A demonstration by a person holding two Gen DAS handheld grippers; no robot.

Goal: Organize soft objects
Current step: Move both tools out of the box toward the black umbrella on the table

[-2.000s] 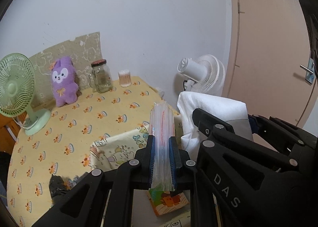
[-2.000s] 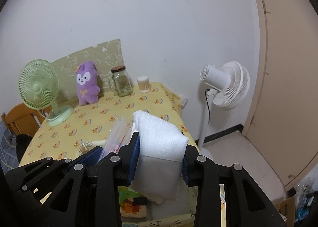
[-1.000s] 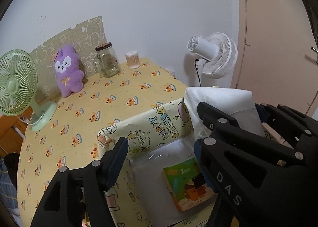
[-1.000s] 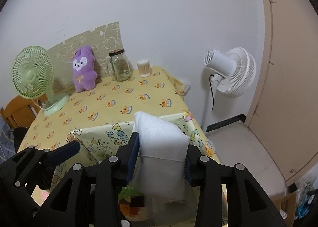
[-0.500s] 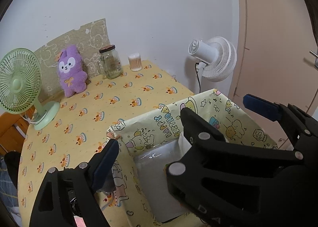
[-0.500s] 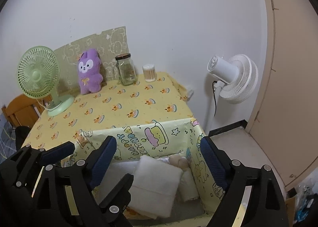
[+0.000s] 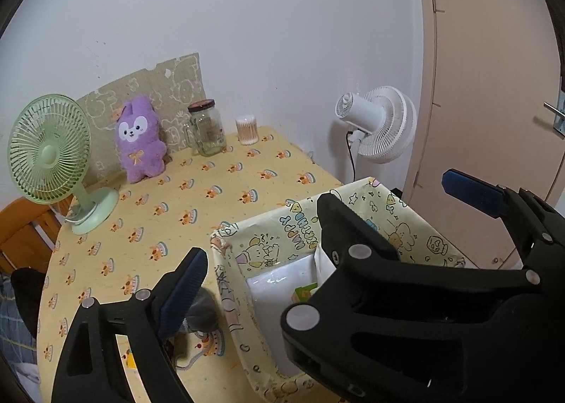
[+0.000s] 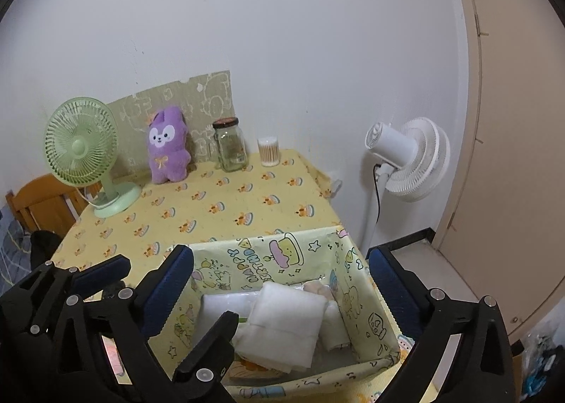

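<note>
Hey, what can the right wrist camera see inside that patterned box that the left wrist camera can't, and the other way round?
Only the right wrist view shows the folded white towel lying in the patterned box and a small white roll beside it. Only the left wrist view shows a dark gray cloth on the table outside the box. Both show the purple plush, glass jar, green fan and white fan.

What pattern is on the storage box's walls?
Pale yellow with pastel cartoon doodles and lettering on the storage box; right wrist view shows it best.

Left tool [image 7: 259, 237], right tool [image 8: 280, 277]: matte black angular linkages, silver round screws, blue finger pads, seemingly rubber.
</note>
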